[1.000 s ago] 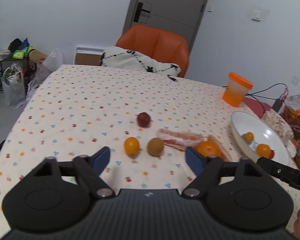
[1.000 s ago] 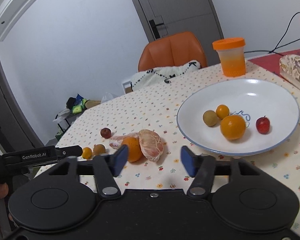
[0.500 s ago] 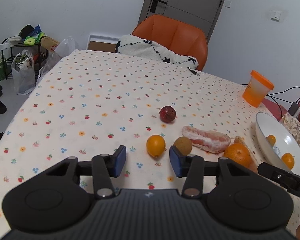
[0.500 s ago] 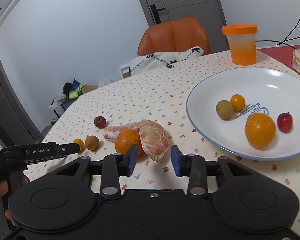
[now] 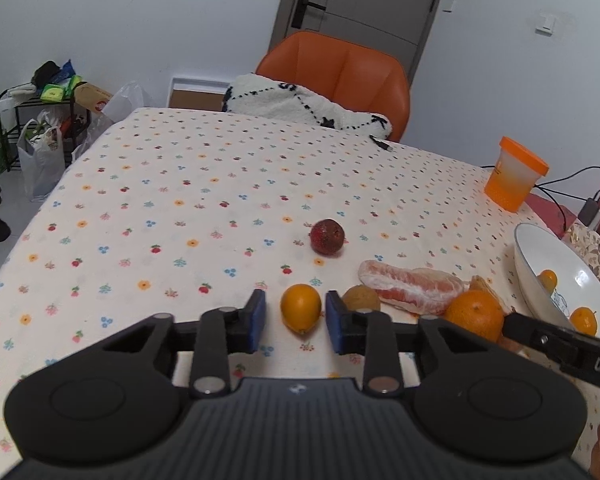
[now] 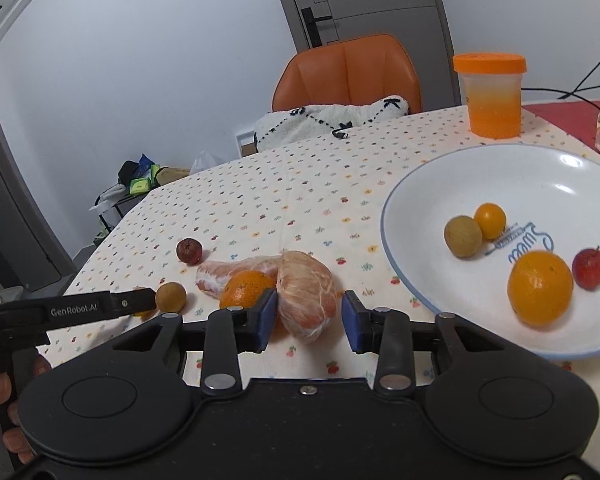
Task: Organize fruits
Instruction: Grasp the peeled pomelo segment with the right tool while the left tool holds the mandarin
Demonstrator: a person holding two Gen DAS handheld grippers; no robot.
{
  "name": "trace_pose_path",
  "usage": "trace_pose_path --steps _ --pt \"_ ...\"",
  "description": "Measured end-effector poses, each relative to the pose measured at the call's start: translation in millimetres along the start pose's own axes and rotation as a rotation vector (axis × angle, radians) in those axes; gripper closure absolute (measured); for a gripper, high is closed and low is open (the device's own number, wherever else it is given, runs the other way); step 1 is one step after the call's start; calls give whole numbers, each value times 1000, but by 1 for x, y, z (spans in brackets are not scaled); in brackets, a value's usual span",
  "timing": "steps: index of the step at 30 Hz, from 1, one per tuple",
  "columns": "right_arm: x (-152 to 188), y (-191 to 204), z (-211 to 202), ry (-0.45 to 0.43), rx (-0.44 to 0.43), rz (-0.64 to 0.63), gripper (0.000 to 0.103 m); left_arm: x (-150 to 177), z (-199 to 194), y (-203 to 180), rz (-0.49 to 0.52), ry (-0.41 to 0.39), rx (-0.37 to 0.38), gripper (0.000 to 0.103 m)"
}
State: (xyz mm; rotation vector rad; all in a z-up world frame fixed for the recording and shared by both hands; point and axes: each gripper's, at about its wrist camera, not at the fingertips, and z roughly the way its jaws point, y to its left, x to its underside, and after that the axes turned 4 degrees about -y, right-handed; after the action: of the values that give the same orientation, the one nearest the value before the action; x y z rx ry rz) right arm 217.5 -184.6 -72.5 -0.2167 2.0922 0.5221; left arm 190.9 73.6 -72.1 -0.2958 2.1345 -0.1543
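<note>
White-walled room w/ grey door (image 5: pixel 364 0); orange chair (image 5: pixel 340 76) at far side of table (image 5: pixel 180 184), which has a floral-dotted cloth. Fleece throw (image 5: pixel 300 104) draped over the chair seat. Cluttered rack + bags (image 5: pixel 32 132) on floor, far left.

Left gripper (image 5: pixel 296 318): low over near edge of table, jaws part open, blue pads (image 5: pixel 256 320) either side of a small yellow-orange fruit (image 5: pixel 301 313). Right pad looks v. close to it, left pad has a visible gap; contact – can't tell. Fruit sits on the cloth, not lifted.

Just right of it: brown round fruit (image 5: pixel 362 299), then a peeled pomelo segment (image 5: pixel 410 290), then an orange (image 5: pixel 474 318). Dark red fruit (image 5: pixel 327 237) farther back, apart from the row.

Right gripper (image 6: pixel 309 316): jaws open wider, pads flanking a second peeled pomelo chunk (image 6: pixel 308 292); small gaps both sides, nothing gripped. Chunk rests on cloth, touching the orange on its left.

White plate (image 6: pixel 420 184), near right, blue rim, holds 4 fruits: large orange (image 6: pixel 539 288), red one (image 6: pixel 588 268), brown one (image 6: pixel 463 236), small yellow-orange one (image 6: pixel 490 220). Orange-lidded tub (image 6: pixel 490 94) beyond plate. Cables (image 5: pixel 572 188) at far right.
</note>
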Motion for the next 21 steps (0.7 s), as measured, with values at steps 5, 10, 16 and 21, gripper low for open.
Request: trace_pose_path --steps 5,10,16,21 --pt "1 4 5 -2 9 -23 67 1 0 0 -8 1 20 83" --pt "3 -1 6 6 27 -22 81 3 -3 2 -23 1 27 83" --pt "4 -8 -2 -5 2 11 85 2 -9 3 -34 -6 31 83" --pt "4 -9 -12 -20 -17 36 85 0 -19 -1 -30 -28 42 83"
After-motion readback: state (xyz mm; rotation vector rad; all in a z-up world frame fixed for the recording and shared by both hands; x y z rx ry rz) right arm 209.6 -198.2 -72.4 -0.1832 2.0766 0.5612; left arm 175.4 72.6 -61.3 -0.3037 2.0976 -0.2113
